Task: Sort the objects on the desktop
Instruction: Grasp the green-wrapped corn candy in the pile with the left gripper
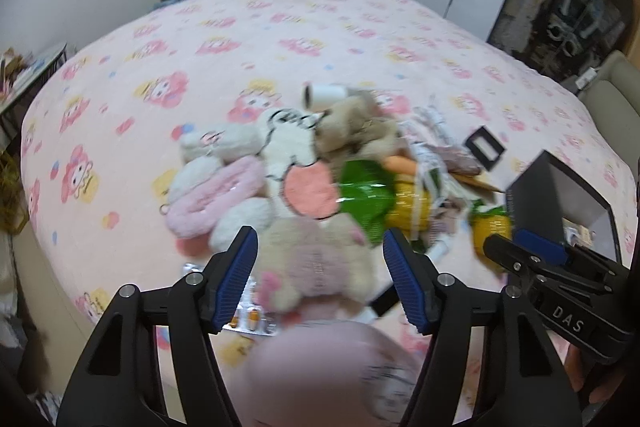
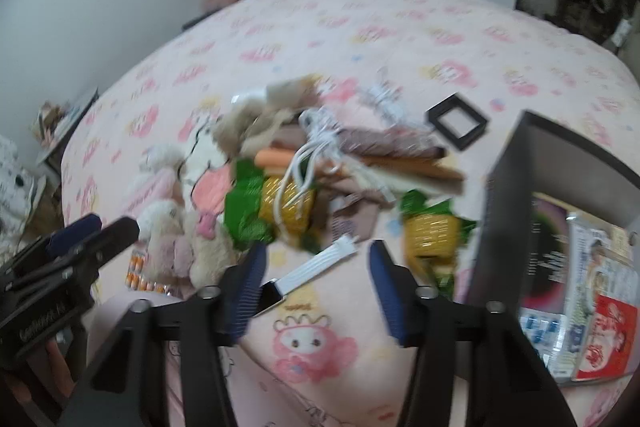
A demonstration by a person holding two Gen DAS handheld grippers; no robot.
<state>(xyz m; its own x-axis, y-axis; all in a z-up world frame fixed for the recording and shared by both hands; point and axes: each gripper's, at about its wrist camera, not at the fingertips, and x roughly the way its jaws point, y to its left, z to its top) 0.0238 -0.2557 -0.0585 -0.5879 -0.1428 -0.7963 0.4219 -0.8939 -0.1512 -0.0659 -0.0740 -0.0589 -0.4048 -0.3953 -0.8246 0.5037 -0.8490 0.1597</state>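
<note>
A pile of small objects lies on a pink patterned bed cover: plush toys, a beige and pink plush, green and yellow snack packs, white cables and a blister pack of pills. My left gripper is open with the beige plush between its fingers, not gripped. My right gripper is open above the bed, near a white flat cable with a connector. Each gripper also shows in the other's view: the right and the left.
A dark open box stands at the right and holds printed packets. A small black frame lies beyond the pile. A pink rounded thing is blurred right under the left gripper. Wardrobes and shelves stand behind the bed.
</note>
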